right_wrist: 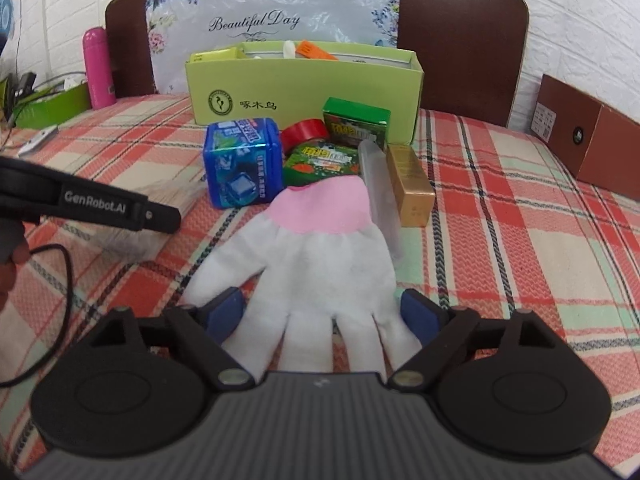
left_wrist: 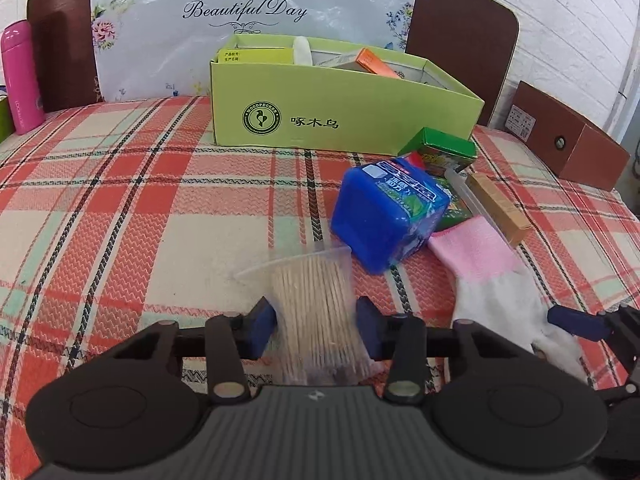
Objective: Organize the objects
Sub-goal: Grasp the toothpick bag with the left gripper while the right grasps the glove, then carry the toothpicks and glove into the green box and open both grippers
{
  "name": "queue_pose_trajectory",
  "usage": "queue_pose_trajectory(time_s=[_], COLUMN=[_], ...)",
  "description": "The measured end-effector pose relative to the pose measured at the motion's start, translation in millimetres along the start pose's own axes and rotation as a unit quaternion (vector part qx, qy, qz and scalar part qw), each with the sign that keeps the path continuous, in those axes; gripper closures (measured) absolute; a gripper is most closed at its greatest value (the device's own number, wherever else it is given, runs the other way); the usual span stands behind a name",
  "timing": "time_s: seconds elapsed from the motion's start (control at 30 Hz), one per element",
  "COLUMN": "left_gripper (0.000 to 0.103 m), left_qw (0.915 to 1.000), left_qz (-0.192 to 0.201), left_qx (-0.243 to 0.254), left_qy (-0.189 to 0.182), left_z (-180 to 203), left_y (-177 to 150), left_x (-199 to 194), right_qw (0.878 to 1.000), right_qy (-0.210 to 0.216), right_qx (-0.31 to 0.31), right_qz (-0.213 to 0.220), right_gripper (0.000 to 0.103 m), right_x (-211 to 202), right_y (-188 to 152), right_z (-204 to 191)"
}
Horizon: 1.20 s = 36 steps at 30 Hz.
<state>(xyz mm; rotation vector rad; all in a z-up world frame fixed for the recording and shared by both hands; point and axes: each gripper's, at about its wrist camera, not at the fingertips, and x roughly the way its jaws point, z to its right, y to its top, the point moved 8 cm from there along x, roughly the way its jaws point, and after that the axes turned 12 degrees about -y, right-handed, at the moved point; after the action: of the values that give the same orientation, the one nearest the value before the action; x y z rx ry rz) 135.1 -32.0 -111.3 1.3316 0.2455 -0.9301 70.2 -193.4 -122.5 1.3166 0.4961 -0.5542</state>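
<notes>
We see the plaid-covered worktop with the green box at its far side, already holding several items, so we judge the sorting partly done. Still left out in front of the box: a blue tub, two green packets, a red tape roll, a gold box, a clear tube and a white glove.

The glove lies flat, its long axis running away from us, pink cuff toward the box and fingers toward our right gripper, whose jaws stand apart on either side of them.

Our left gripper is clamped on a bag of toothpicks, sticks pointing ahead toward the box; whether it is lifted we cannot tell.
</notes>
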Motion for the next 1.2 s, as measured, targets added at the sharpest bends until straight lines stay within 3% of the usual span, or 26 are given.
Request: queue_pose_trajectory(time_s=[0.2,0.27,0.33,0.43,0.57,0.73,0.87,0.97,1.2], left_gripper=[0.055,0.054,0.054,0.056,0.06,0.057,0.079,0.087,0.088], left_qw=[0.9999,0.9999,0.9999,0.9999,0.9997,0.9998,0.9995,0.9991,0.9961], left_qz=[0.006,0.007,0.008,0.01,0.011,0.015,0.016,0.016,0.042], left_qx=[-0.01,-0.011,-0.011,-0.012,-0.015,0.009,-0.002,-0.01,-0.018], left_qy=[-0.001,0.0,-0.001,-0.007,-0.012,-0.009,-0.026,-0.038,-0.076], left_z=[0,0,0,0,-1,5,4,4,8], left_y=[-1,-1,-1,-1,-2,-5,-5,-3,13], left_x=[1,1,1,-1,-3,-2,-6,-11,-38], right_qw=[1.0,1.0,1.0,1.0,0.999,0.999,0.999,0.997,0.99], right_qy=[-0.006,0.0,0.008,0.007,0.003,0.009,0.019,0.049,0.105], right_qx=[-0.001,-0.002,0.001,-0.001,0.009,0.019,0.03,0.055,0.091], right_qz=[0.014,0.02,0.023,0.028,0.031,0.032,0.032,0.023,0.033], right_gripper=[0.018,0.027,0.047,0.066,0.087,0.089,0.091,0.091,0.092], right_x=[3,2,0,-2,-2,-2,-4,-10,-38], right_y=[0,0,0,1,1,0,0,0,16], right_z=[-3,-5,-6,-7,-1,0,2,5,13])
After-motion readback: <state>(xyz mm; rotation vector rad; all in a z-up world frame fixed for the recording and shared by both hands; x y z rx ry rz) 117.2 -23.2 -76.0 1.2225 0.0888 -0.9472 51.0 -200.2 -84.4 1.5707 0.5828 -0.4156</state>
